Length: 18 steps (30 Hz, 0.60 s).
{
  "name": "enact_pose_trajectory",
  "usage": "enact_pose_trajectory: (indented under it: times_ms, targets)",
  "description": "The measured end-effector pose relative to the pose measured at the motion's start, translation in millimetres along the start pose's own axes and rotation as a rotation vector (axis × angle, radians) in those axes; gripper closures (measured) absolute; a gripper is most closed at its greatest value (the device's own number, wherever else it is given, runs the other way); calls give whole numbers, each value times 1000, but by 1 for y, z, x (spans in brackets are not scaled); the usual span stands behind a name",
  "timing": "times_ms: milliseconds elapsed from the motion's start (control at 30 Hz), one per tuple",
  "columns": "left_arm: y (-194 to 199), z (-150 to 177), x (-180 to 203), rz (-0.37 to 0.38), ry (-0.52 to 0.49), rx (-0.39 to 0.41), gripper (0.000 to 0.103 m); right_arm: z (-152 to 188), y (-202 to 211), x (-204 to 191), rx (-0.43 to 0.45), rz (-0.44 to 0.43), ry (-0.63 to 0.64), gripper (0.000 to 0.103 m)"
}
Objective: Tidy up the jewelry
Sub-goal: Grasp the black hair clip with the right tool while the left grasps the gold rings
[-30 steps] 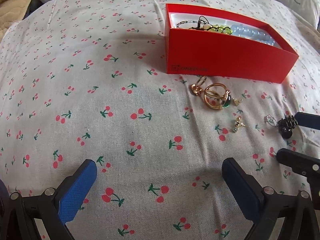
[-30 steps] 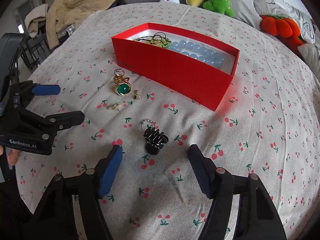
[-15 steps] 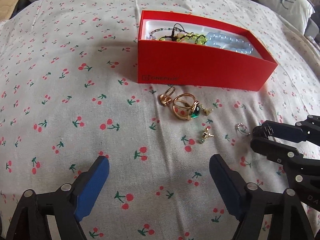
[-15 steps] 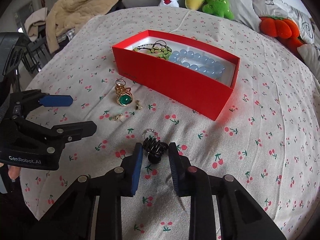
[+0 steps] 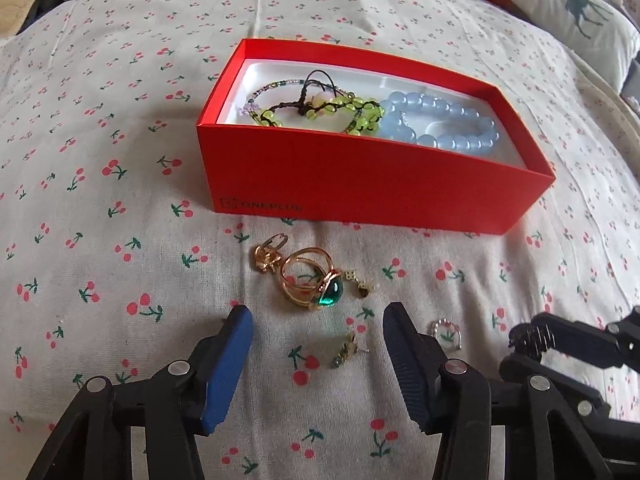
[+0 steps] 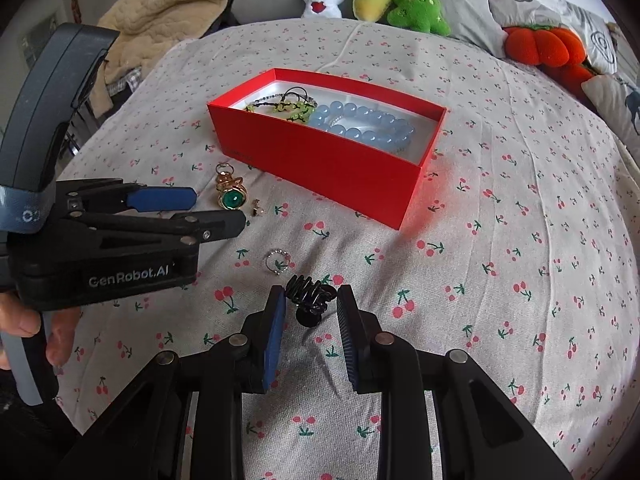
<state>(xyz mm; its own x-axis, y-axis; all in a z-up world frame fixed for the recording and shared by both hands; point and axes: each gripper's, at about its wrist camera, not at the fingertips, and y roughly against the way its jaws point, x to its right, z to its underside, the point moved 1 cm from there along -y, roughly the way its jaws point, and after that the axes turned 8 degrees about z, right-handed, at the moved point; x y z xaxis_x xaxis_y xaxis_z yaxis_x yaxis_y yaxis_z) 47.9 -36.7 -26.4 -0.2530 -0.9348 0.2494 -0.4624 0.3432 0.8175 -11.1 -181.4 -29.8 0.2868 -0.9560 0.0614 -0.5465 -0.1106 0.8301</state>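
**Two grippers, two small catches in front of the red box**

The right gripper [image 6: 311, 300] has just been closing its jaws, and the black hair clip [image 6: 308, 298] sits between the pads — the left pad looks to touch the clip's teeth, the right pad looks a hair off, so whether it truly pinches I cannot tell. The clip lies on the cherry-print bedspread [image 6: 500, 240], on the near side of the red box [image 6: 320, 160] and well apart from it. Its long axis runs roughly crosswise between the pads, teeth pointing up and away toward the box.

The left gripper [image 5: 316, 332] has also been narrowing, yet its pads press on nothing; a small gold earring [image 5: 346, 352] lies between them, lengthwise toward the box. Just beyond, nearer the box, rests the gold ring with the green stone [image 5: 314, 280], stone facing the gripper. My guess: the right hand is nearer a finished grasp, and the box lies straight ahead of it.
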Motion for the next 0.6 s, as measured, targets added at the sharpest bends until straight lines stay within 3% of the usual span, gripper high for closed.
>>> enact_pose_trajectory:
  times_ms: [267,400,600]
  targets:
    - [-12,-10,-3,-9,48,2,53,4,-2,11,-13,5,-15,75]
    - [-13,-13,-4,-26,44,2,74,5,-4,16,-21,10,-29,75]
    - [-8,-13,-7,-7,48,-14,75,4,-3,20,-33,23,-47,75]
